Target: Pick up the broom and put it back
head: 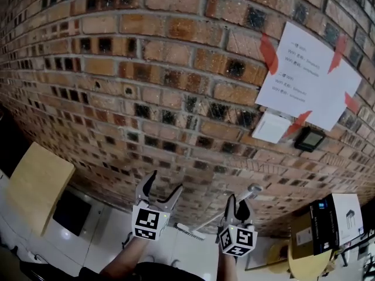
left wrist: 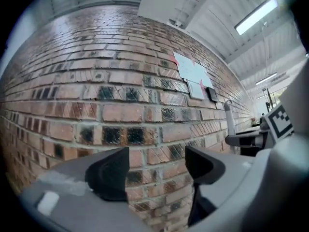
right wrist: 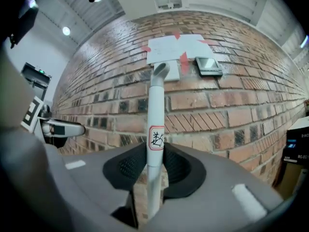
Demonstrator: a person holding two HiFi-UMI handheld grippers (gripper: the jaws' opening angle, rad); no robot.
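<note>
The right gripper (right wrist: 153,166) pinched the broom (right wrist: 155,110) near the top of its stiff, probably light handle, while the left gripper (left wrist: 157,170) stood spread, empty.

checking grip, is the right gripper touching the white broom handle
Touching: the right gripper view shows the right gripper clamped on the white broom handle.
</note>
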